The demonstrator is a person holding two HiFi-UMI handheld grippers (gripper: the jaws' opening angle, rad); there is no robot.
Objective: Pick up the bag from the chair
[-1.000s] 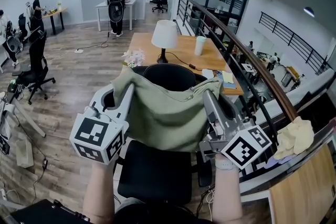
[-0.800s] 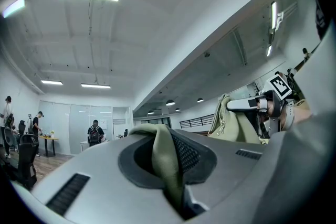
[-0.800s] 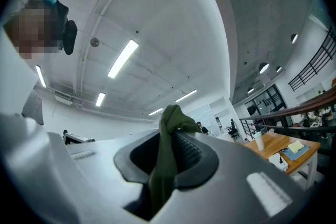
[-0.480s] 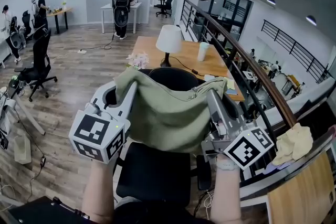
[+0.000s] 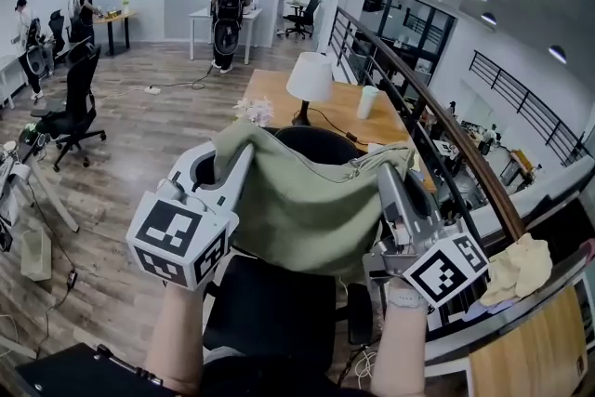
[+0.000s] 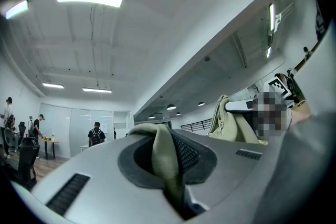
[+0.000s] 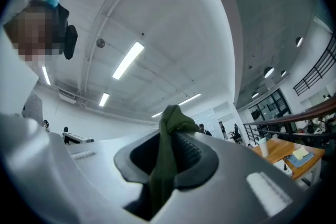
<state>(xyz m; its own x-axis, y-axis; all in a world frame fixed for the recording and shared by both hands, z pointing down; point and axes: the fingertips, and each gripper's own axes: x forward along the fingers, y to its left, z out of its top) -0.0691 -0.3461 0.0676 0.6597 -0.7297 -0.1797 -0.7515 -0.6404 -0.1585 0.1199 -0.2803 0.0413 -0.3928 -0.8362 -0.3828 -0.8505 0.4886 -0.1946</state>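
Bag (image 5: 307,205), olive green, hangs stretched between both grippers above the black chair (image 5: 274,297); left gripper (image 5: 240,165) pinches its left top edge; right gripper (image 5: 383,172) clamps the right edge; wooden desk (image 5: 325,107) behind.

chair (image 5: 270,307) back mostly hidden behind bag (image 5: 307,214)

Left claw (image 5: 240,159) held up in front of body, jaws angled up and forward, pinched tight on fold of bag (image 5: 307,209) at its upper left corner. Right claw (image 5: 388,174) at about same height, jaws likewise closed on fabric at upper right corner. Claws well apart, bag spread between. Left forearm (image 5: 177,339) and right forearm (image 5: 402,349) bare, rising steeply from bottom edge. Marker cubes face head camera.
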